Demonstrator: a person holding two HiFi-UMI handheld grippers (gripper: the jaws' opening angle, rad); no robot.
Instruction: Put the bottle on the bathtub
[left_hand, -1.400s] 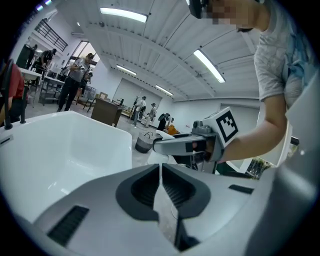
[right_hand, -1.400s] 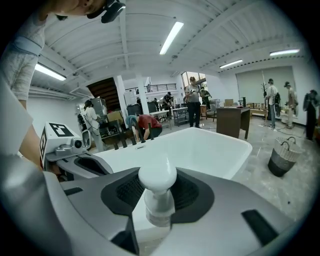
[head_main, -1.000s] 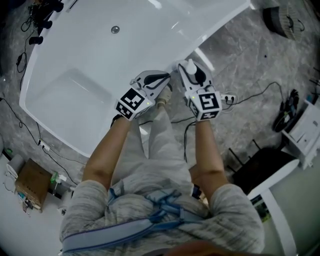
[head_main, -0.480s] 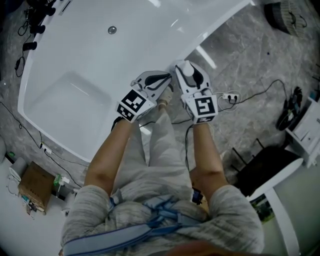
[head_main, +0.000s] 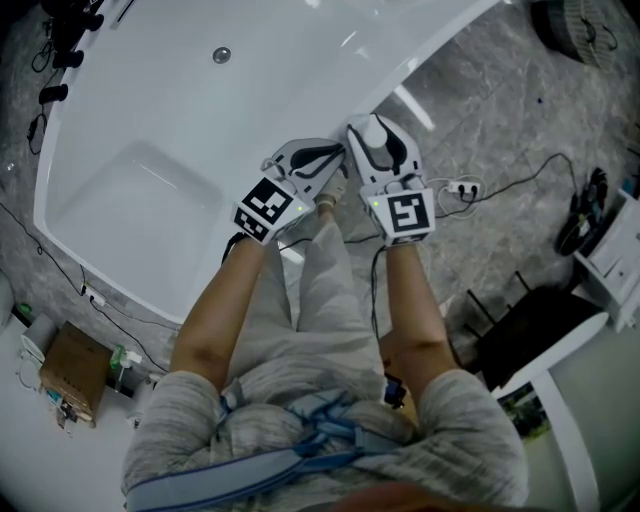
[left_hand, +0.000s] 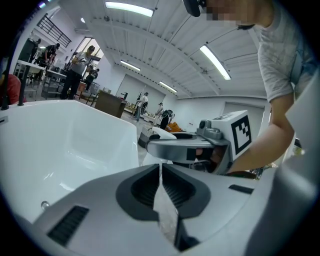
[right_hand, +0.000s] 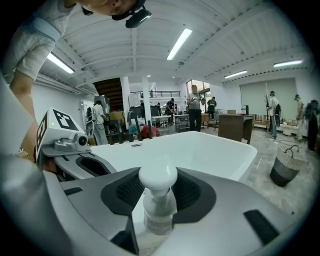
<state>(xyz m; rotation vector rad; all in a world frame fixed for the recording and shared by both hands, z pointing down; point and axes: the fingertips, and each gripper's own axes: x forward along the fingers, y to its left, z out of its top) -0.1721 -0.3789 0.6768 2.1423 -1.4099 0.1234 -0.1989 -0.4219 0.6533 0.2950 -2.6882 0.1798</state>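
The right gripper (right_hand: 158, 172) was clamped on the bottle (right_hand: 158, 212). Its ribbed black pads pressed the neck below a smooth, rounded white cap, and the body looked like clear plastic with a pale label. The bottle stood upright at the near rim of the glossy white bathtub (head_main: 150, 150). Just beside it, the left gripper (left_hand: 160, 169) had its grey jaws closed to a thin slit, empty.

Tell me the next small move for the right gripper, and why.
Probably ease the right gripper forward and down toward the bathtub rim. Its jaws are clamped on the white bottle, which stands upright between them. The rim lies just ahead and lower, so the bottle does not look set down yet.
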